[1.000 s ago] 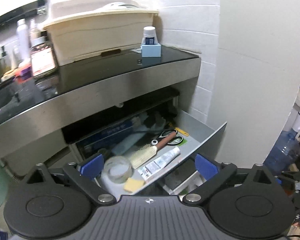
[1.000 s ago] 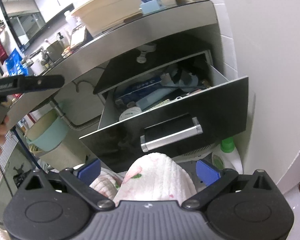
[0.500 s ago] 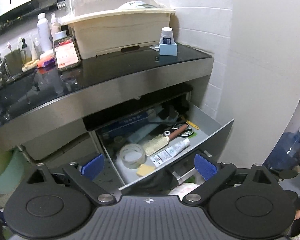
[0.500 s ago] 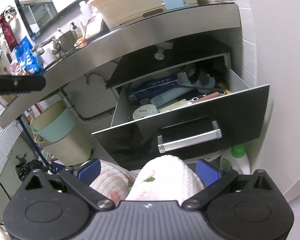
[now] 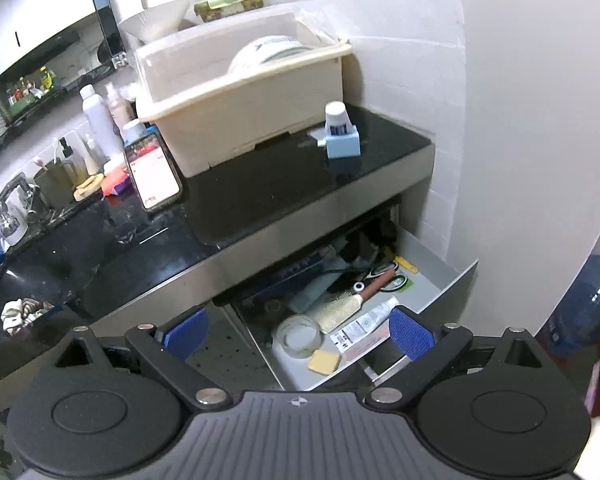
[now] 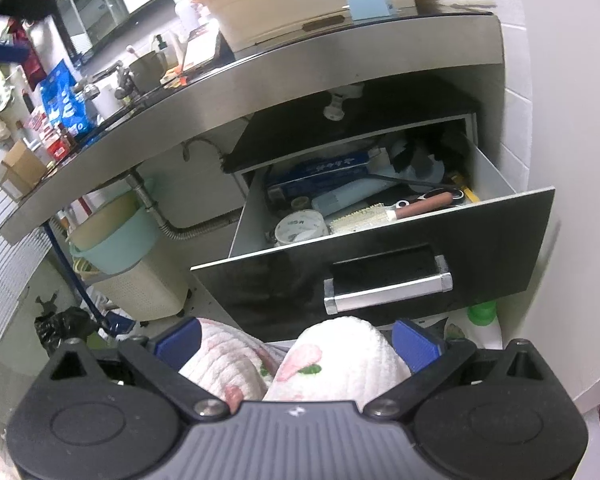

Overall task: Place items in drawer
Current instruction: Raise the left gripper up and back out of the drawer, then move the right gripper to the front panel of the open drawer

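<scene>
Pink-flowered white terry towel (image 6: 300, 360) is sitting clamped in the right gripper (image 6: 298, 344), below the open black-fronted drawer (image 6: 380, 252) at 12 o'clock; left gripper (image 5: 298, 330) is hanging wide open, holding nothing.

A white fluffy towel (image 6: 340, 354) with pink floral print sits bunched low before the pulled-out, black-fronted drawer (image 6: 380, 248), which already holds a hairbrush (image 6: 388, 211), tape roll (image 6: 300, 226) and tube (image 5: 360, 330).

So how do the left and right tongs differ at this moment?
The left tongs are open and empty; the right tongs are shut on a pink floral towel. Left looks down into the open drawer from above; right sits below, facing its black front. Both have blue pads.
</scene>
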`<state>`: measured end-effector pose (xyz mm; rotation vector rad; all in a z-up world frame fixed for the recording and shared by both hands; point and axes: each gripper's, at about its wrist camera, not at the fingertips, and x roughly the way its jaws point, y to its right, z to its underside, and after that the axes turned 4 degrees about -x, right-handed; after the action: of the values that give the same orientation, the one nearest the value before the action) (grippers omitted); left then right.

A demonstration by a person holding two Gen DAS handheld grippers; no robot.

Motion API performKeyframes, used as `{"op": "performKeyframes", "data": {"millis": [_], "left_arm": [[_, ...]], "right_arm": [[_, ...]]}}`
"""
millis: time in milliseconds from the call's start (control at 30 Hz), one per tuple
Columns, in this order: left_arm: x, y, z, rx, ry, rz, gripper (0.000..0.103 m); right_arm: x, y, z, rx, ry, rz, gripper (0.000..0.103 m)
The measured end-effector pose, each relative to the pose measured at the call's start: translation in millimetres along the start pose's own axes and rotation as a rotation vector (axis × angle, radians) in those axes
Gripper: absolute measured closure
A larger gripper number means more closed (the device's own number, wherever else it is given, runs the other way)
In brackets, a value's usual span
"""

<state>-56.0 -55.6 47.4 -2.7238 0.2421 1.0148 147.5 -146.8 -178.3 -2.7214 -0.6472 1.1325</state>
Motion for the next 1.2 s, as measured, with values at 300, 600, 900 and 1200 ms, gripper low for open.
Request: {"op": "performKeyframes", "data": {"millis": [300, 600, 900, 1200], "left_arm": [[-50, 11, -45, 0.027, 0.094, -0.073, 0.005], [-58, 12, -67, 0.025, 0.135, -0.083, 0.004], [-48, -4, -63, -0.013, 0.128, -0.104, 0.005], [-43, -17, -58, -0.055, 0.109, -0.12, 0.005]], "right_arm": [[10, 2, -11, -0.007, -0.052, 0.004, 0.001], [22, -3, -22, -0.03, -0.077, 0.006, 0.001], [40, 1, -42, -0.043, -0.015, 0.07, 0.001], [86, 5, -54, -0.101, -0.018, 0.165, 0.014]]}}
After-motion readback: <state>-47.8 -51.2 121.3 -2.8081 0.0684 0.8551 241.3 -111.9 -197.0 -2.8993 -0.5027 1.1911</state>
